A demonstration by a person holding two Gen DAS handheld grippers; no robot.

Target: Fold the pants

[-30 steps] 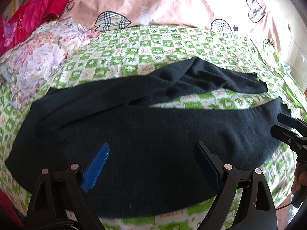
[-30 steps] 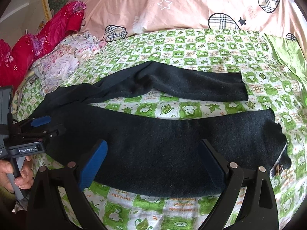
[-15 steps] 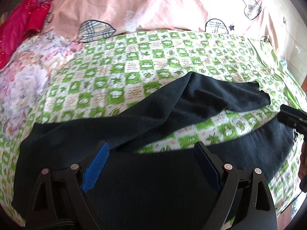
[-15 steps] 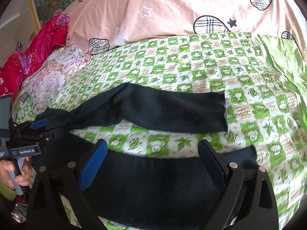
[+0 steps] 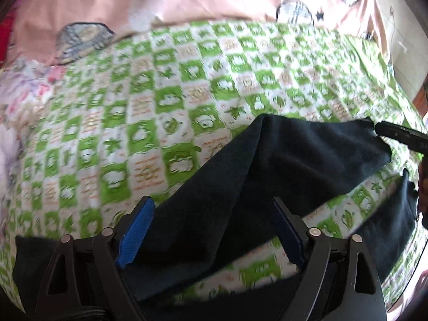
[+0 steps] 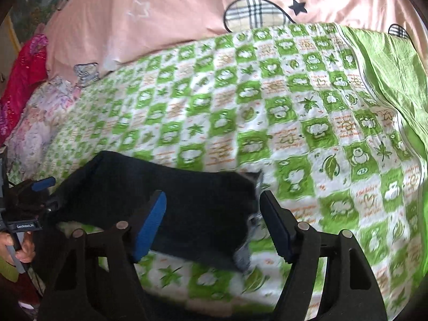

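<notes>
Green-checked bed [image 6: 294, 112], black pants [image 5: 294, 160] (sprawled)

Setting: a home bedroom. The work surface is a bed [image 6: 307, 112] covered with a quilted green-and-white checked spread printed with leaves and cartoon animals. At its far side lies a pink duvet [image 6: 174, 18] with plaid hearts and stars. A floral-print cloth [image 6: 40, 123] and a bright red padded garment [image 6: 24, 75] are heaped at the left. A framed landscape picture [image 6: 40, 2], possibly a headboard panel, shows at upper left; blur limits certainty. Dark pants [image 6: 187, 203] lie on the spread.
</notes>
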